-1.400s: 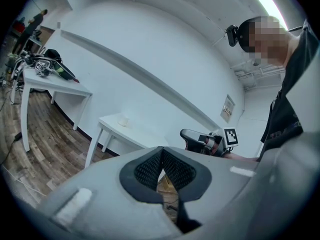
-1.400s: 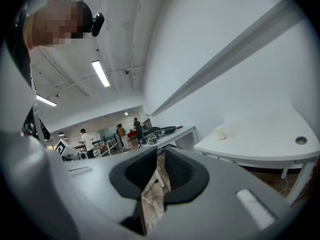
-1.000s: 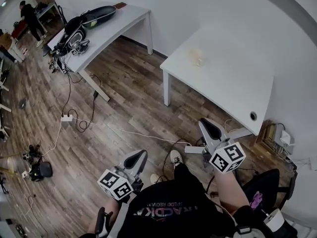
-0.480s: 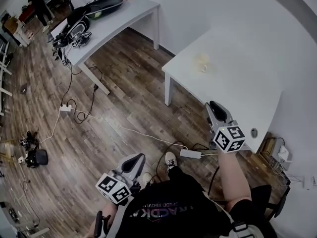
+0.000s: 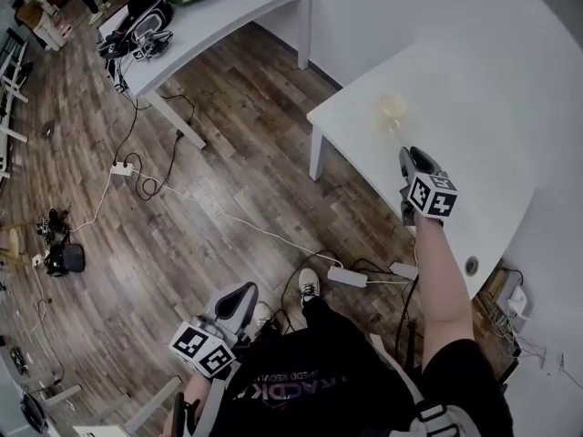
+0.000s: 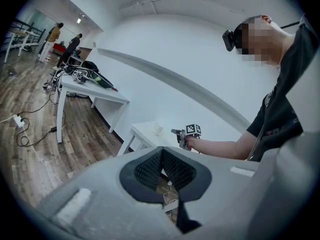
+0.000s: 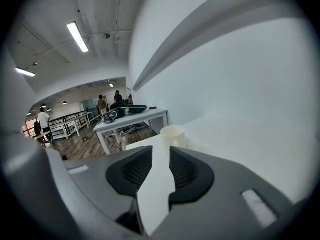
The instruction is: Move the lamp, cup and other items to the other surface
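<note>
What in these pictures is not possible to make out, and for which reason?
- Inside of the cup: the right gripper view shows only its side; the head view washes it out.
- The dark pile on the far table: small in every view and cut by the head view's top edge, so its items cannot be named.

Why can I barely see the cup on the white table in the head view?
Head view: the pale cup washes out against the bright white table, little contrast. Right gripper view: the cup stands out clearly, walls bowed by the wide lens.

Right gripper (image 5: 414, 157) outstretched, jaws just opening, empty — left gripper (image 5: 242, 293) low, jaws together.
</note>
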### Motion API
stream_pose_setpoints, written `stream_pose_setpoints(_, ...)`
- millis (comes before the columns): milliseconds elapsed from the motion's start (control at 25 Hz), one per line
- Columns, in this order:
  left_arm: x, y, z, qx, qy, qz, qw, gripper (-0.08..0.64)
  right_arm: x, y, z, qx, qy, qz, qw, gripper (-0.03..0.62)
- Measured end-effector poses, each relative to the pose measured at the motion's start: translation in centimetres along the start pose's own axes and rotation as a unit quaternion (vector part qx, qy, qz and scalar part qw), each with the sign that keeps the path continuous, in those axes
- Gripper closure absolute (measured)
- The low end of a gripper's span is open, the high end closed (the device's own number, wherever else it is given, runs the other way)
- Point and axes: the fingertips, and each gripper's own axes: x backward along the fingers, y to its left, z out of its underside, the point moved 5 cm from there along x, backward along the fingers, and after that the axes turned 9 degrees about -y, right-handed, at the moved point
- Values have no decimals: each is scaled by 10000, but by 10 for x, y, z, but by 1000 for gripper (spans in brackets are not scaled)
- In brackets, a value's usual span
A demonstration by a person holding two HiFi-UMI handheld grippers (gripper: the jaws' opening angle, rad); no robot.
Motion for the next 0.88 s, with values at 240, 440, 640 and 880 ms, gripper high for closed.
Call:
stream_pose_setpoints(240, 1, 10, 2, 108, -42, -421, 9990, 557, -62, -28, 13, 283, 585, 74, 9979, 468)
stream_pose_setpoints(440, -3, 15, 6, 222, -23, -581, 9981, 556, -95, -36, 20, 414, 971, 87, 9944, 465)
stream_pose_setpoints(640, -6, 16, 8, 288, -19, -675, 9973, 555, -112, -39, 22, 509, 1232, 74, 9911, 462)
stream_pose_setpoints(880, -9, 16, 14, 337, -18, -750, 9966, 556, -122, -40, 30, 563, 1358, -22, 9891, 491)
